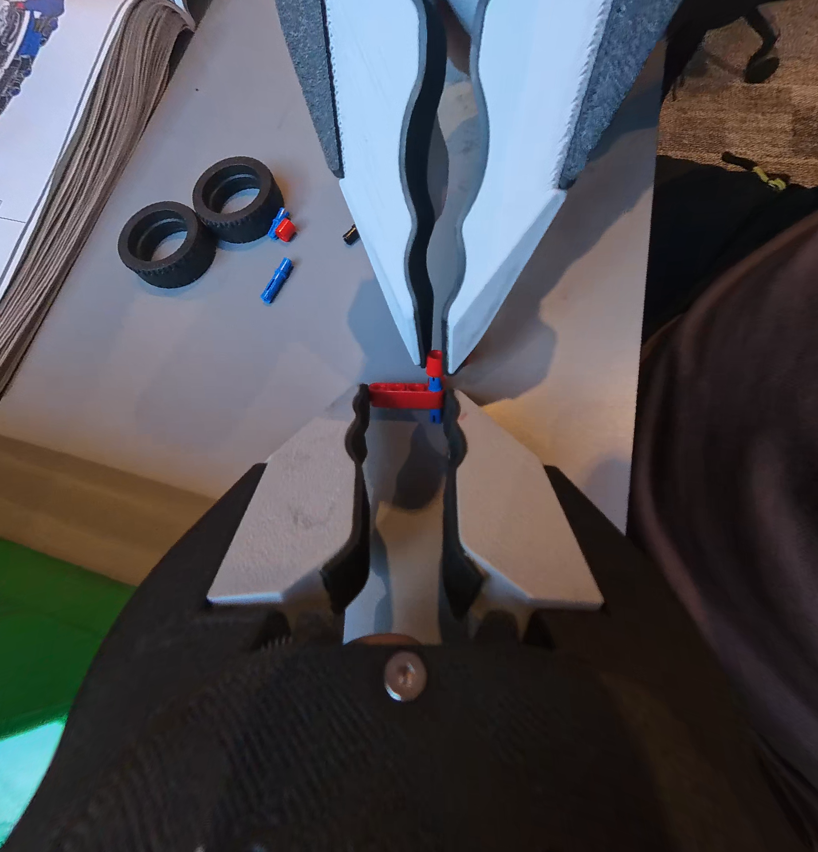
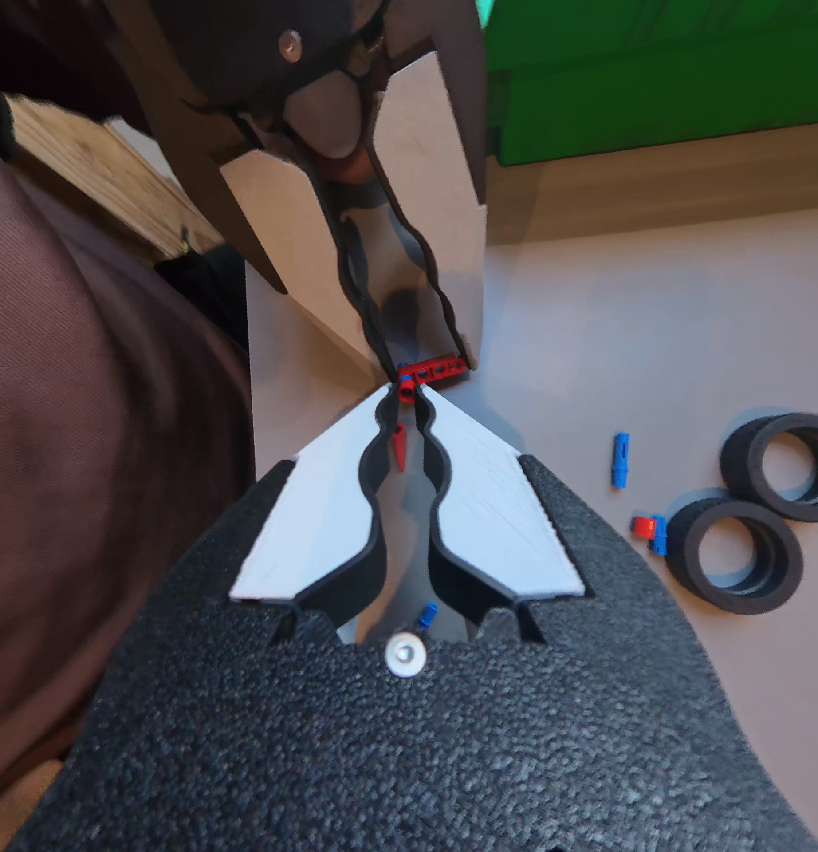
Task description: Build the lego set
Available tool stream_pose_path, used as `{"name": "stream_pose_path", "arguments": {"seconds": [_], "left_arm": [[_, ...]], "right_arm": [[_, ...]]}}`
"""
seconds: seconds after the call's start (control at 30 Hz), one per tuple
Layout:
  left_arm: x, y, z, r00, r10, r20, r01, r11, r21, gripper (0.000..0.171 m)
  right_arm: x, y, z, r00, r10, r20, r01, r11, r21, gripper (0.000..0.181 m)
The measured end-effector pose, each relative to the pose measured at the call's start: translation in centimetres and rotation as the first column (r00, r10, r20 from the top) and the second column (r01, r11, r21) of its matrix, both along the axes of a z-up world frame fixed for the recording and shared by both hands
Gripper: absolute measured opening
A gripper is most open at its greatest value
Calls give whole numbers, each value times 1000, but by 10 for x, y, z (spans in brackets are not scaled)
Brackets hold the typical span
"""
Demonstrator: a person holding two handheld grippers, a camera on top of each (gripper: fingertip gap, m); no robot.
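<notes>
Currently in hand: a red beam [image 1: 405,395], held above the desk [image 1: 223,369] endwise between the left gripper [image 1: 403,402] jaws. Right gripper [image 2: 405,392] jaws pinch a red bush [image 2: 406,392] seated on a blue pin [image 1: 435,386] at the beam's end. Step, as judged: pressing bush onto pin; next calls for a straight push along the pin. Loose stock: two black tyres [image 1: 199,230], blue pin [image 1: 276,280], instruction booklet [image 1: 52,138].

I can read no writing here; the open instruction booklet [image 1: 38,138] beside me shows only pictures
</notes>
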State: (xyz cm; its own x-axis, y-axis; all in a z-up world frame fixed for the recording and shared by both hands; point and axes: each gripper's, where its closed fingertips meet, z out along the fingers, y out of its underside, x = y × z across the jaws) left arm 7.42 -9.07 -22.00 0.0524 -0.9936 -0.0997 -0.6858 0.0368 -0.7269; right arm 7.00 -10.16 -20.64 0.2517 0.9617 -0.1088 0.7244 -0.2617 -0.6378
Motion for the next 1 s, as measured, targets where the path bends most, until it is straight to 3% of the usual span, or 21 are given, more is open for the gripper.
{"name": "stream_pose_path", "arguments": {"seconds": [0.27, 0.37, 0.5, 0.77, 1.0], "left_arm": [[0, 0, 0, 1000, -7, -1, 7, 1000, -10, 30], [0, 0, 0, 1000, -4, -1, 4, 1000, -11, 30], [0, 0, 0, 1000, -7, 1, 7, 1000, 16, 30], [1, 1, 0, 1000, -5, 5, 5, 1000, 12, 30], [0, 2, 0, 1000, -1, 6, 1, 1000, -7, 30]], "right_arm": [[0, 0, -1, 977, 123, 174, -132, 990, 43, 5], [-2, -1, -6, 982, 110, 152, -103, 993, -53, 5], [-3, 0, -6, 985, 104, 137, -99, 994, -42, 5], [5, 6, 11, 999, -36, 14, 36, 999, 7, 4], [15, 8, 29, 967, -205, -152, 213, 976, 44, 3]]}}
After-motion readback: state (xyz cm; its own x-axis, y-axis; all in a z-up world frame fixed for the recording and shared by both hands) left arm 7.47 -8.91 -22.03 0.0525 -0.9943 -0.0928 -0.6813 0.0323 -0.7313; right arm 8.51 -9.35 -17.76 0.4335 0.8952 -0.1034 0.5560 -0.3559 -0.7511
